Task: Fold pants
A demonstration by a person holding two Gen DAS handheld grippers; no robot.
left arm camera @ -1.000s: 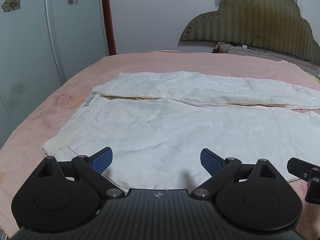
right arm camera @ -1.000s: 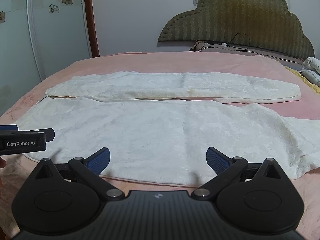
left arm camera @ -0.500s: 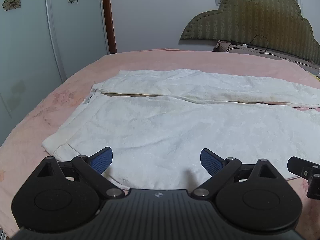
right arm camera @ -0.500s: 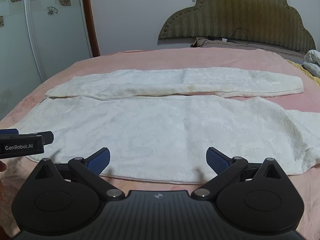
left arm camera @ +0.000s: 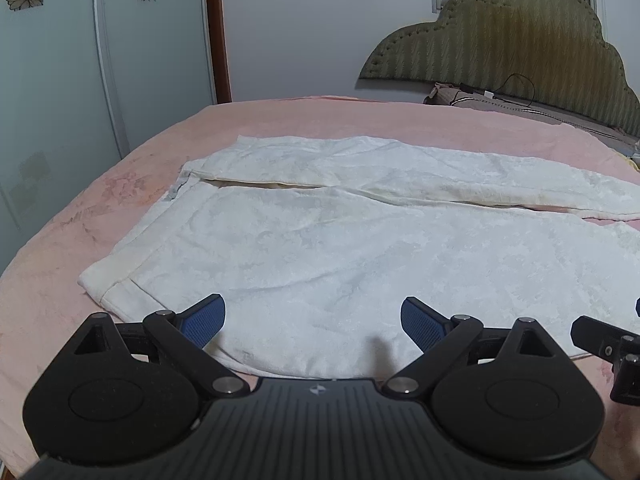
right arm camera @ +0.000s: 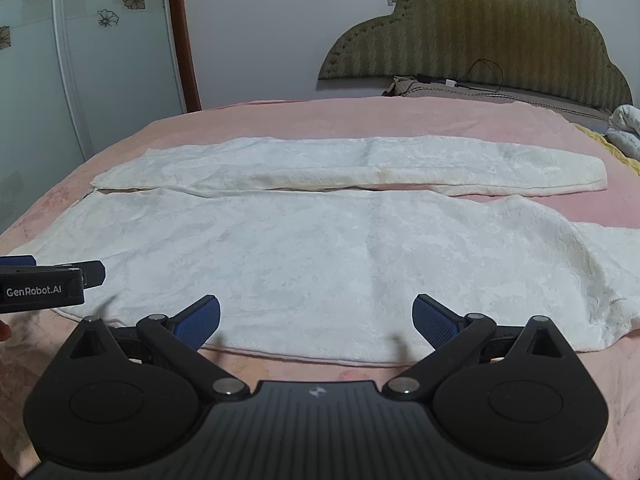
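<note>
Both grippers, left [left arm camera: 313, 316] and right [right arm camera: 316, 316], are being held with fingers spread, gripping nothing, above the near edge of white pants [right arm camera: 320, 256] being displayed flat on a pink bed [right arm camera: 320, 120].

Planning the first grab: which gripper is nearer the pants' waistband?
Left. The left gripper hovers at the near edge beside the waistband; the right gripper is farther along the leg.

The pants [right arm camera: 320, 248] lie flat on the bed [right arm camera: 360, 120], legs side by side; the headboard [right arm camera: 480, 40] stands behind.
</note>
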